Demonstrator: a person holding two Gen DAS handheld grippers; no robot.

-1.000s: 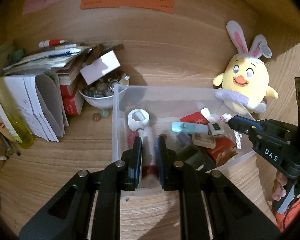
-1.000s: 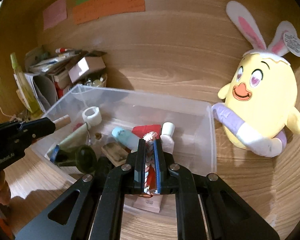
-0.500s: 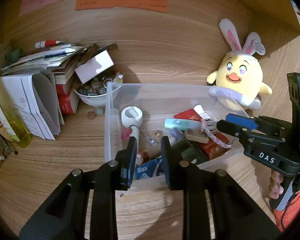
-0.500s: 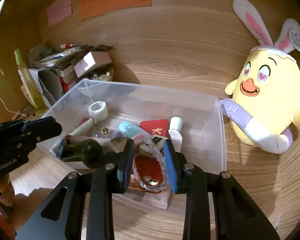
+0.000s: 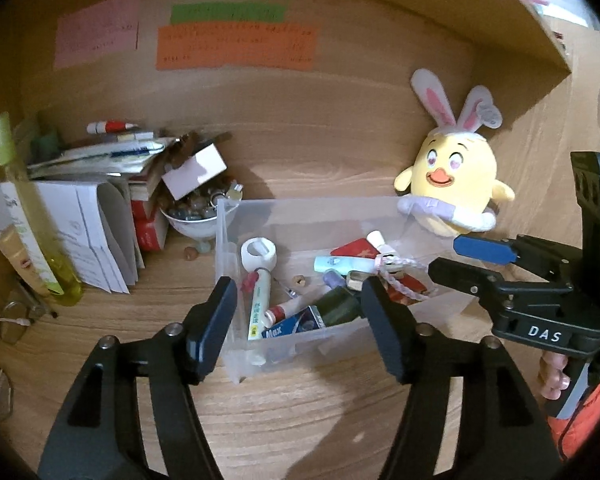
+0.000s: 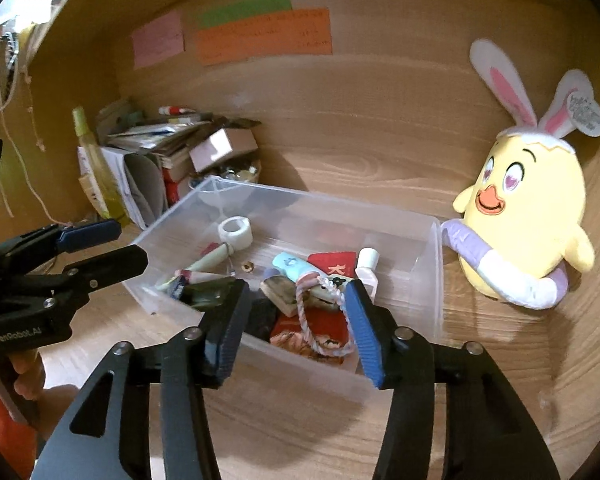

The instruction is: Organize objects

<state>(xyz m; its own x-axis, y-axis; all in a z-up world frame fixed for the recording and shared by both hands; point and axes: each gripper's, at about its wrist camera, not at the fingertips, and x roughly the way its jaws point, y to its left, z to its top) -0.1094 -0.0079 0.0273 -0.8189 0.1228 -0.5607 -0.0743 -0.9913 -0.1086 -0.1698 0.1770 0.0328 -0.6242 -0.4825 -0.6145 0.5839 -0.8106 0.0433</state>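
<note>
Clear plastic box (image 5: 228, 240) set on wooden desk (image 5: 300, 408), full of small things, pink braided cord (image 6: 304, 320) lying inside, left gripper (image 5: 296, 320) and right gripper (image 6: 292, 320) both just opened wide, nothing held, yellow bunny-eared chick toy (image 6: 528, 216) beside box.

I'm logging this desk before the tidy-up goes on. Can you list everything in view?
clear bin: 1, transparent, centre of desk
white tape roll: 1, in bin, far left
red packet: 1, in bin
pink braided cord: 1, in bin, near wall
dark green bottle: 1, in bin
plush chick: 1, yellow, bunny ears, right of bin
bowl of beads: 1, white, left of bin
paper stack: 1, white, far left
sticky notes: 3, pink, green, orange, back panel
left tool: 1, black, open, empty
right tool: 1, black and blue, open, empty
</note>
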